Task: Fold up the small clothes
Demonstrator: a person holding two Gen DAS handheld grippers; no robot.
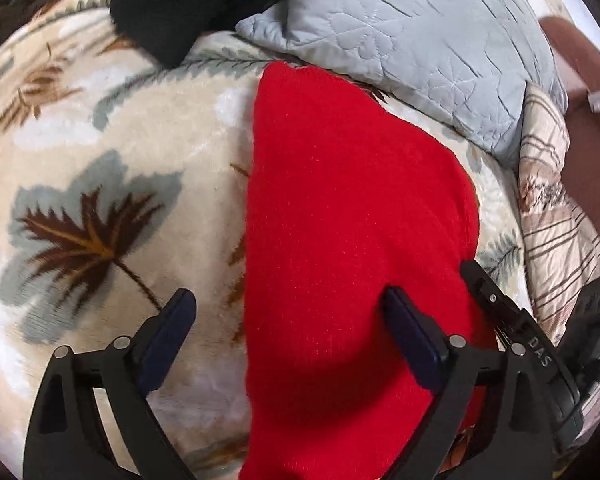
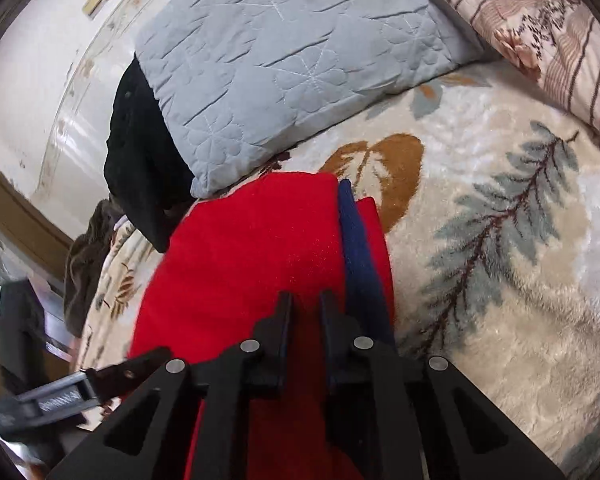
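A red knit garment (image 1: 352, 220) lies flat on a cream blanket with a leaf pattern (image 1: 100, 160). My left gripper (image 1: 288, 304) hangs just above it, open wide, straddling the garment's left edge. One blue pad (image 1: 172, 332) is over the blanket and the other over the red cloth, with nothing pinched. My right gripper (image 2: 340, 200) is shut on the red garment (image 2: 252, 248) at its right edge. The cloth covers one finger and only one blue pad (image 2: 360, 256) shows. In the left wrist view the right gripper (image 1: 512, 320) shows at the garment's right side.
A grey quilted pillow (image 1: 420, 40) lies just beyond the red garment, with a black garment (image 1: 172, 4) to its left. A striped floral pillow (image 2: 540, 28) sits at the right. A dark fuzzy cloth (image 2: 88, 264) hangs at the bed's left edge.
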